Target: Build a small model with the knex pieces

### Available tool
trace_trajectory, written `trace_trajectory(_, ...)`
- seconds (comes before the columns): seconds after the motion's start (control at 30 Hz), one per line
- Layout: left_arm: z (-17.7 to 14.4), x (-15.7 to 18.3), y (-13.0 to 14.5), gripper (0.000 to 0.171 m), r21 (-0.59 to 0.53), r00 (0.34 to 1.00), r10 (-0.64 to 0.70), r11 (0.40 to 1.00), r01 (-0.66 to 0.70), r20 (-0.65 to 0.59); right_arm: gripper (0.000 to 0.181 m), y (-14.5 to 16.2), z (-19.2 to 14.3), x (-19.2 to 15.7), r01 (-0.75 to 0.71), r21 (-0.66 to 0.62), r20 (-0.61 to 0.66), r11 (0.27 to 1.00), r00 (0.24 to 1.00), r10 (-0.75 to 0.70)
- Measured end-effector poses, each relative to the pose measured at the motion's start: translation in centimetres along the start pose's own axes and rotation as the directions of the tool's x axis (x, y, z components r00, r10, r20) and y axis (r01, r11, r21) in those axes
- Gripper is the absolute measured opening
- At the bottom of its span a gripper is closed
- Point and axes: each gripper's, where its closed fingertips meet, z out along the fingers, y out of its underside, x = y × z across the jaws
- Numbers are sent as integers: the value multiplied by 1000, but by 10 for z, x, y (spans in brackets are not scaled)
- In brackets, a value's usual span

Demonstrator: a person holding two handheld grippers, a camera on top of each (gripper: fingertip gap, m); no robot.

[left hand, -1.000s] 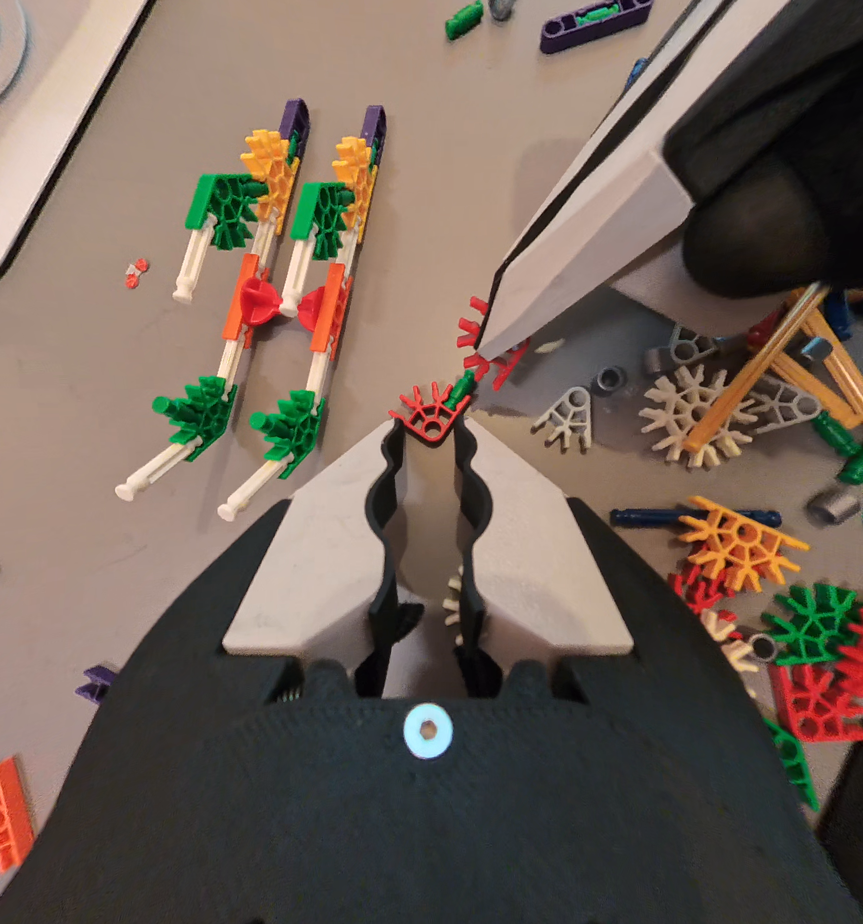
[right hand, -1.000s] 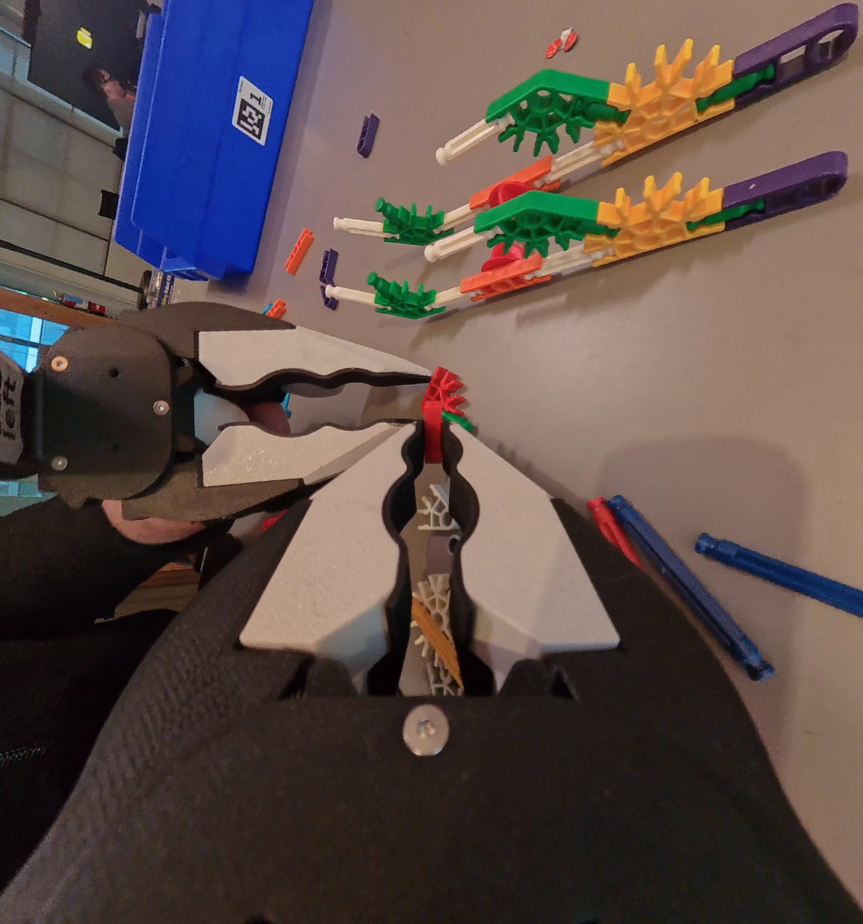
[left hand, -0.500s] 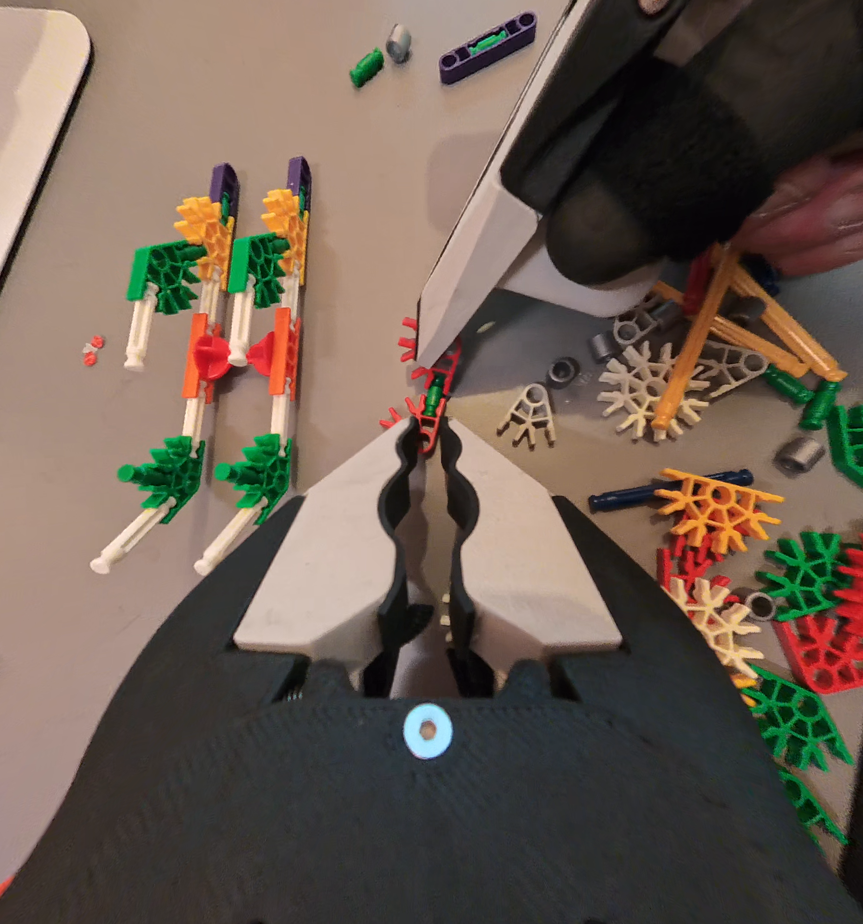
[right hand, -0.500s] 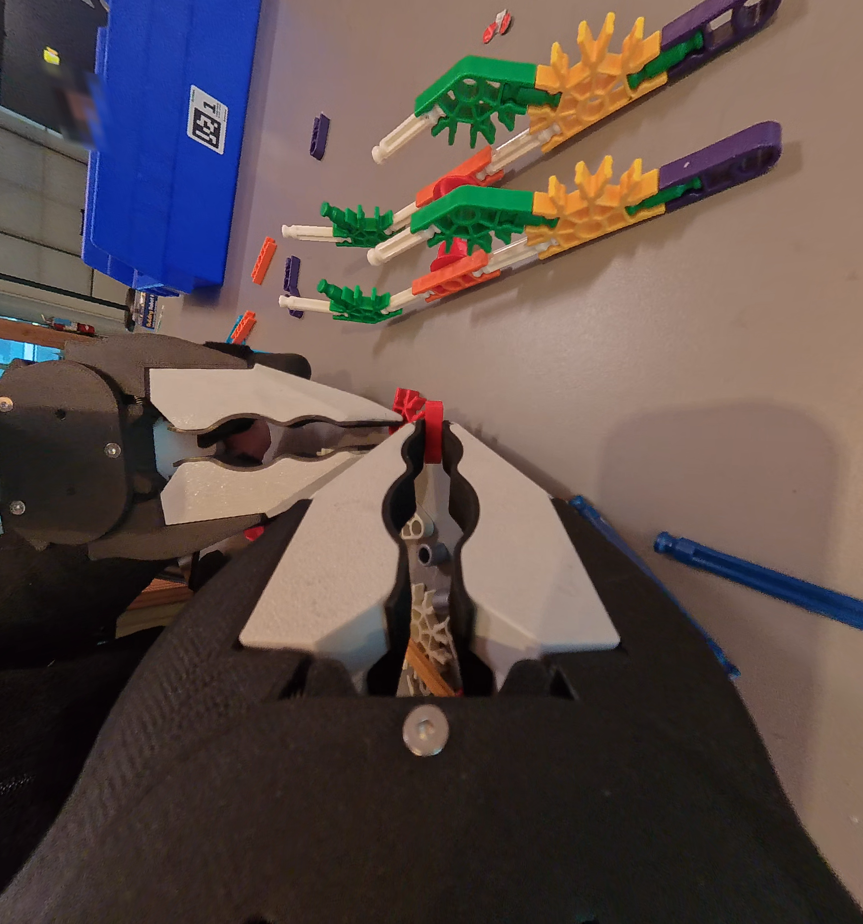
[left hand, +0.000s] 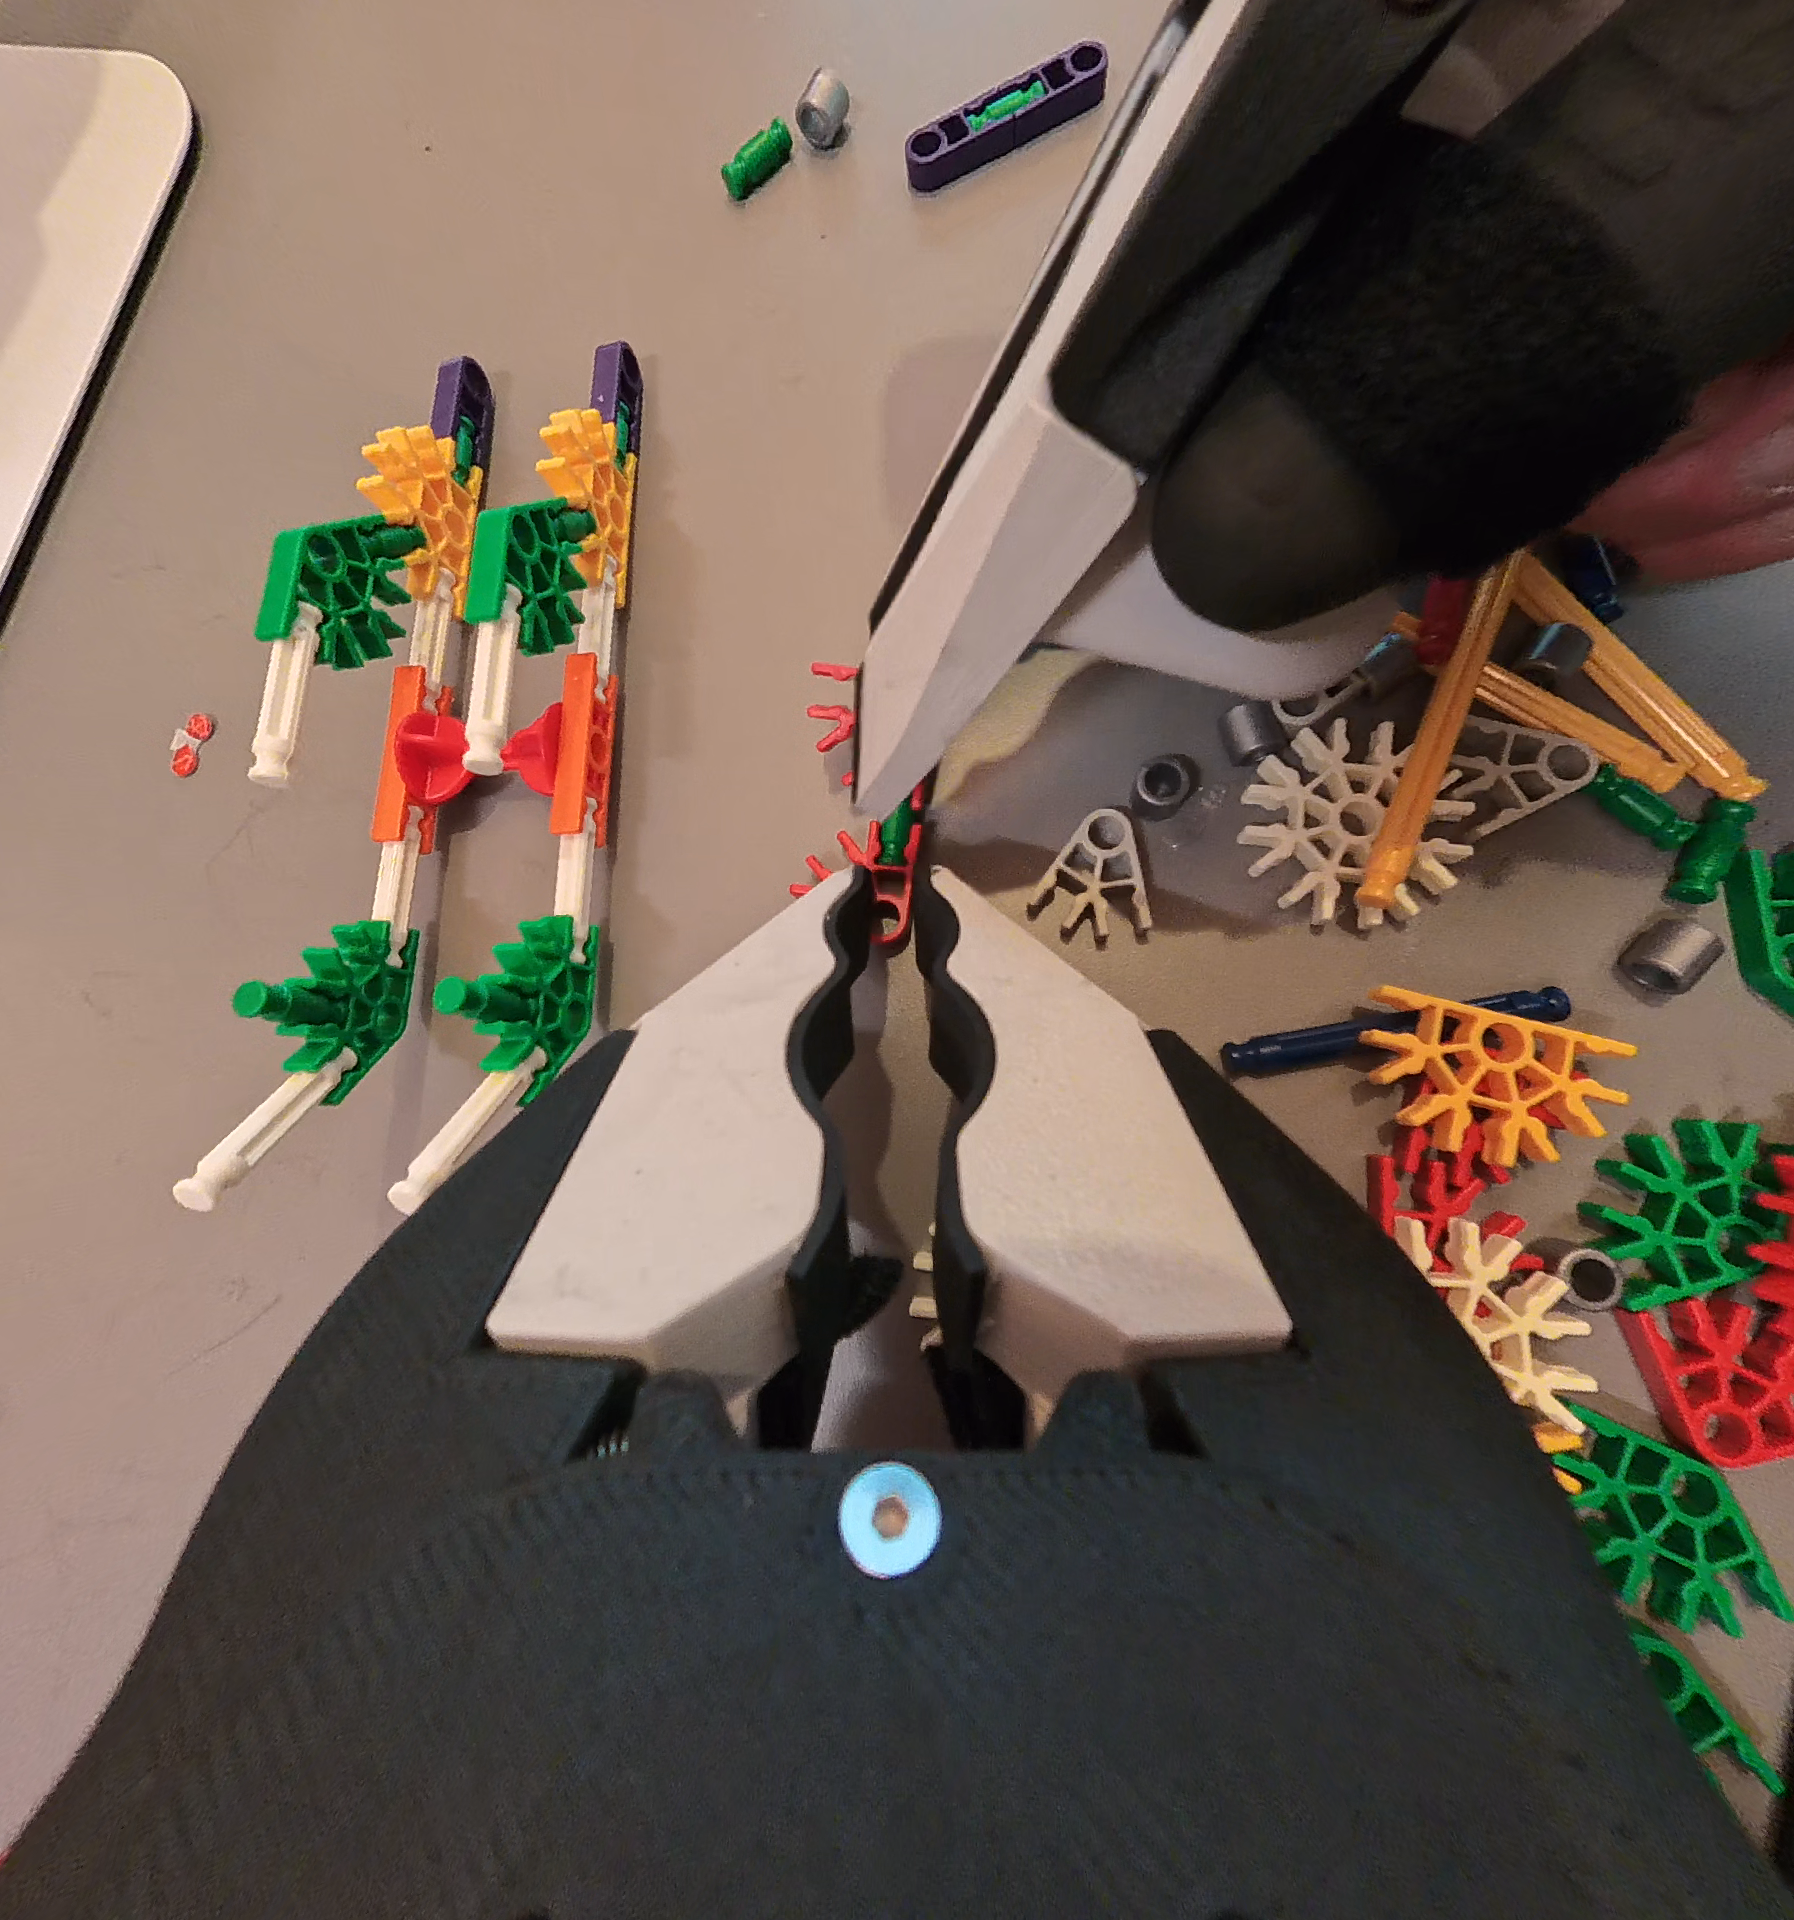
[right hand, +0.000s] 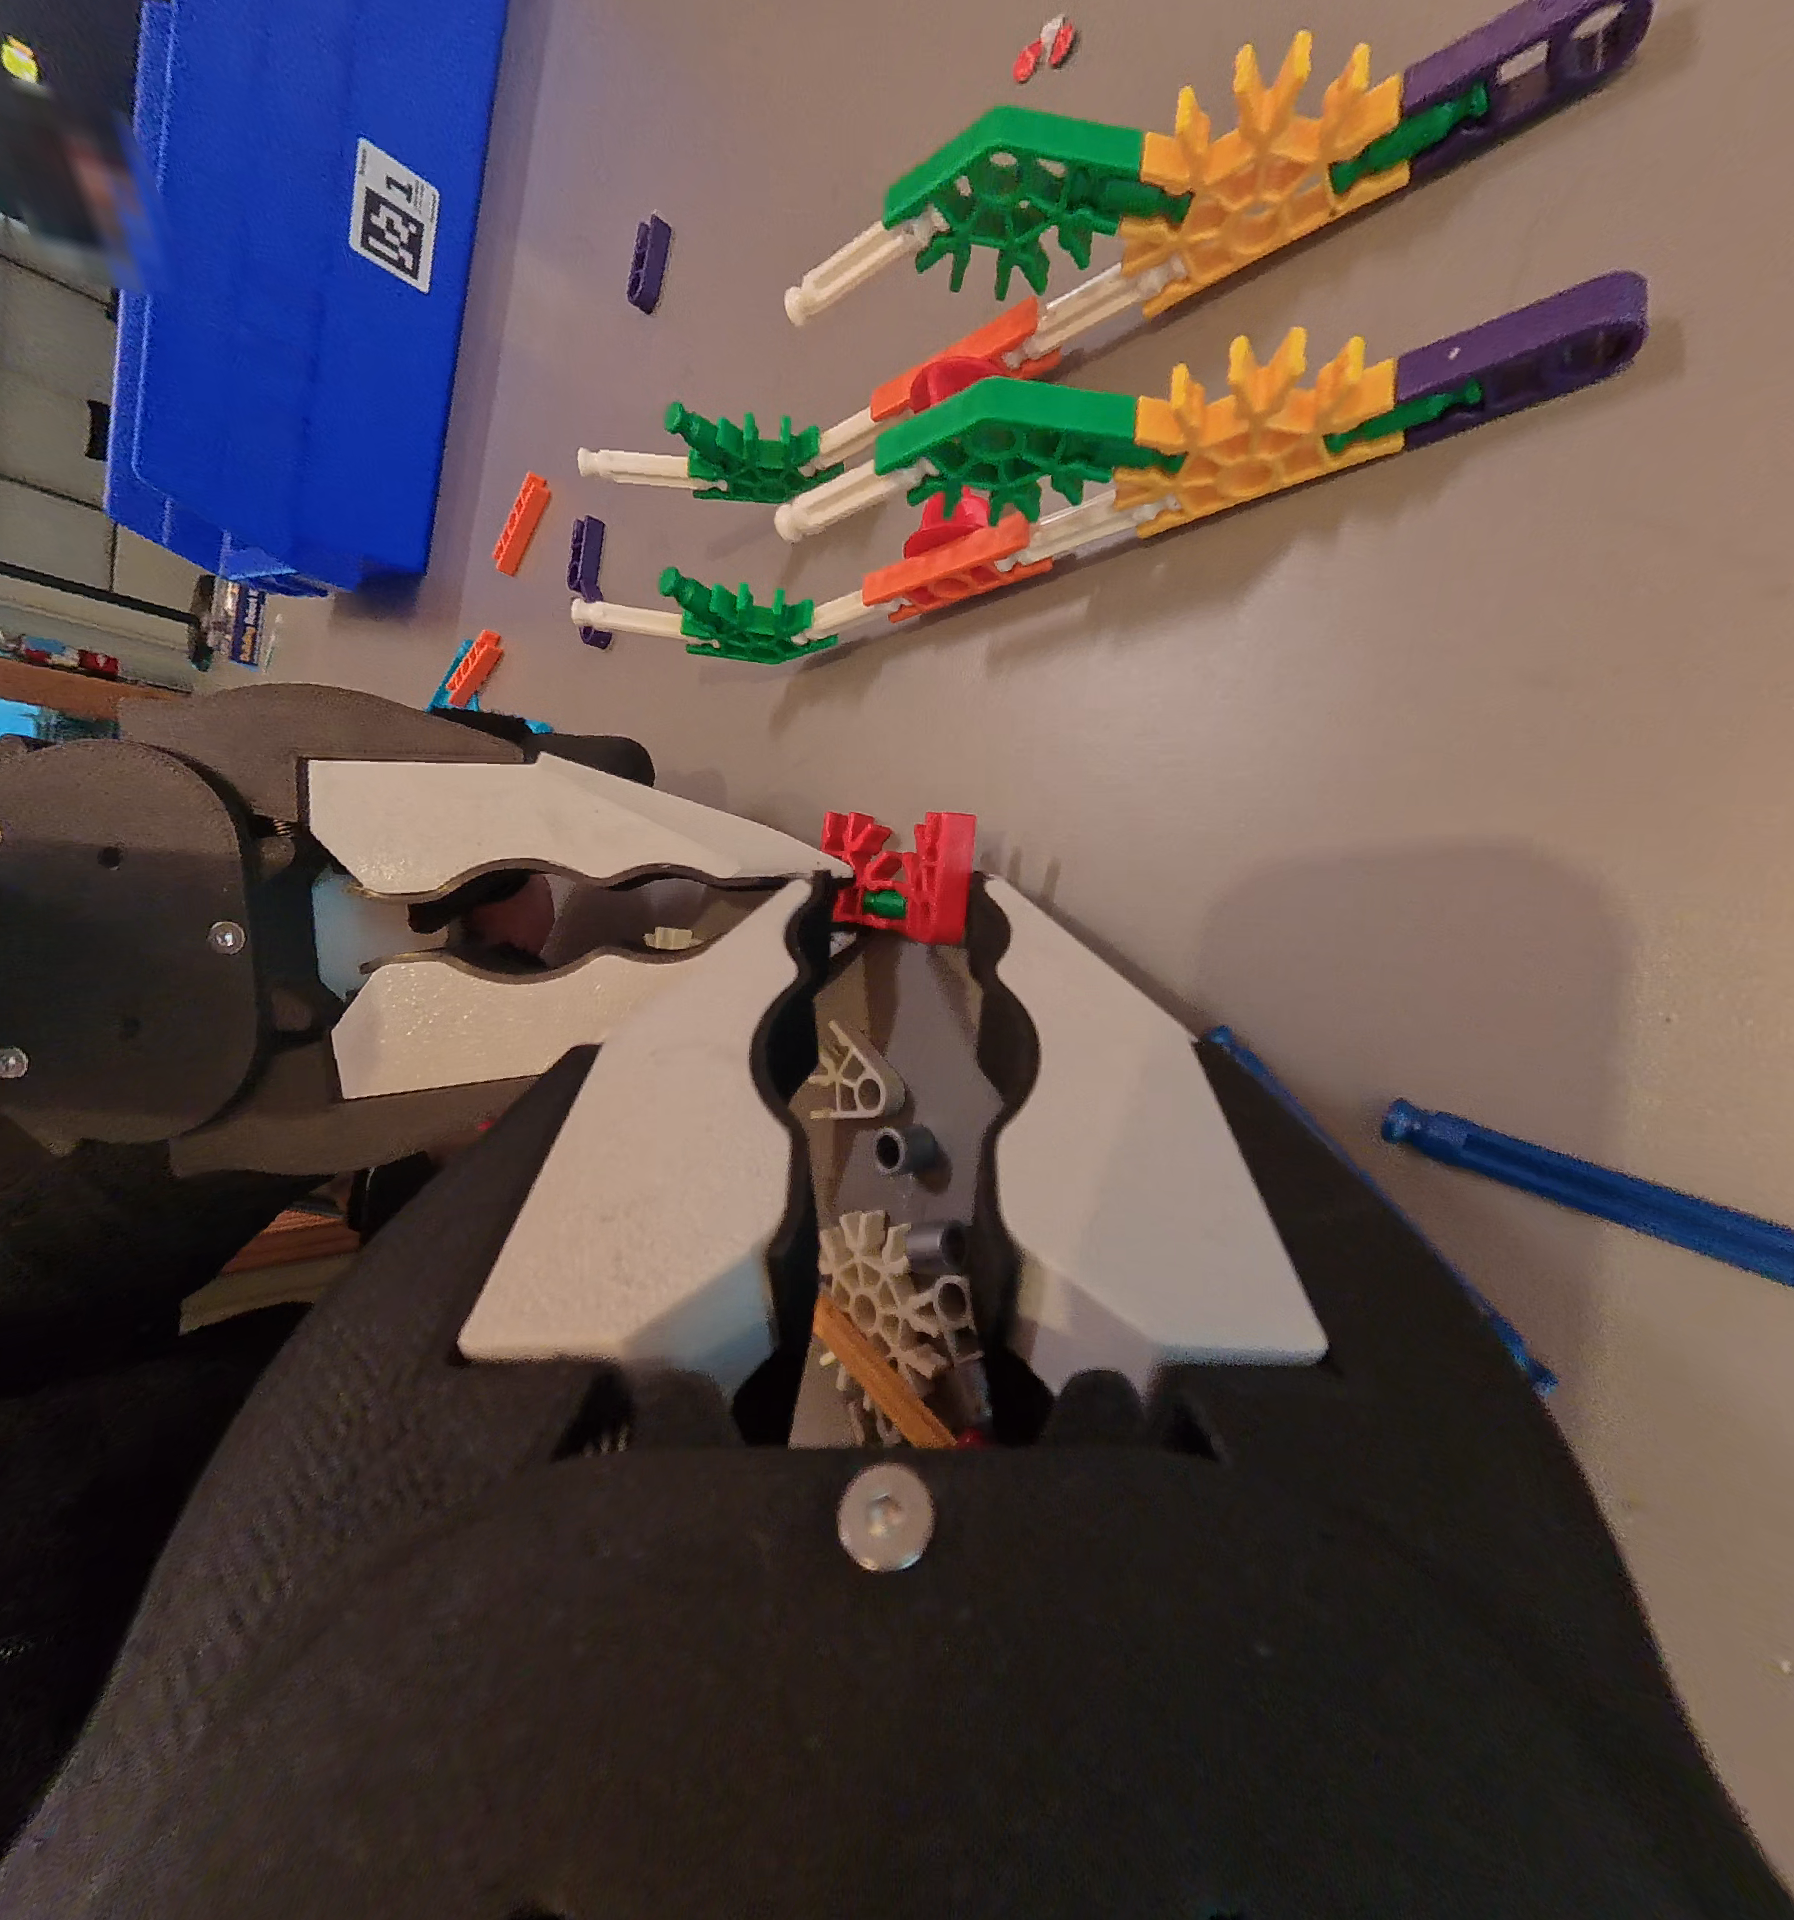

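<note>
Red connector pair (right hand: 898, 878), joined by a short green rod (right hand: 880, 902), sits clamped at the tips of both tools above the grey table (left hand: 768, 312): left gripper (left hand: 888, 899) pinches one red piece edge-on, right gripper (right hand: 898, 914) grips the other, tips almost touching. Compared with a second ago, the two red pieces have closed up, so the rod looks seated. Beside them lie two finished assemblies (left hand: 457, 748); a loose parts pile (left hand: 1495, 1091) lies to the other side.

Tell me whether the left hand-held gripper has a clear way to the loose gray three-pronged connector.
Probably not yet: the left hand-held gripper is shut on a red connector. The gray connector lies uncovered just right of its tips.
</note>
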Motion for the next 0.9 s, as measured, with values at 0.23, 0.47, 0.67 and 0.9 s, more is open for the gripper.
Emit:
trace_trajectory(0.23, 0, 0, 0, 5, 3, 1000, -1, 1000, 1, -11, 18, -5, -19, 12, 140, -32, -107, 990, 984, -143)
trace_trajectory(0.47, 1, 0, -1, 5, 0, 1000, 10, 1000, -10, -22, 25, -8, -15, 12, 514, -185, -99, 838, 838, -536)
trace_trajectory(0.67, 1, 0, -1, 5, 4, 1000, 7, 1000, -7, -24, 9, -4, -9, 23, 412, -251, -54, 876, 898, -437)
trace_trajectory(0.9, 1, 0, -1, 5, 13, 1000, 6, 1000, -5, -27, 1, -4, -4, 20, 363, -211, -55, 908, 923, -381)
